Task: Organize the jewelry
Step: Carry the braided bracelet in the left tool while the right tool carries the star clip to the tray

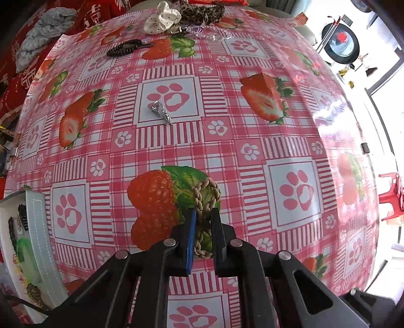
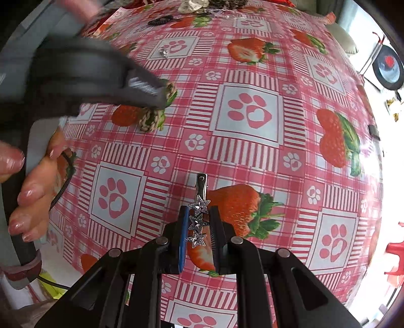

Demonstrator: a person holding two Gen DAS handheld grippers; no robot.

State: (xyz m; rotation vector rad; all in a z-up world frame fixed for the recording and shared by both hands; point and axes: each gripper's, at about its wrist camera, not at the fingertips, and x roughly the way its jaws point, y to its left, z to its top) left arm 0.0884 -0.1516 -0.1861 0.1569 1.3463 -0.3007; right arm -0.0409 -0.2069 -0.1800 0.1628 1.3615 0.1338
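Observation:
My left gripper (image 1: 204,214) is shut on a beige braided rope bracelet (image 1: 205,194), held over the strawberry tablecloth (image 1: 252,141). The bracelet (image 2: 154,118) and the left gripper (image 2: 161,97) also show in the right wrist view. My right gripper (image 2: 199,210) is shut on a silver hair clip with three sparkling stars (image 2: 200,214); its metal end sticks out forward. A silver foil-like trinket (image 1: 161,111) lies mid-table. A dark beaded bracelet (image 1: 123,48) lies farther back.
A white jewelry box (image 1: 38,239) with items inside stands at the left edge. Scrunchies, white (image 1: 162,19) and leopard-print (image 1: 202,12), and clear pieces lie at the far edge. The person's hand (image 2: 32,191) is at the left in the right wrist view.

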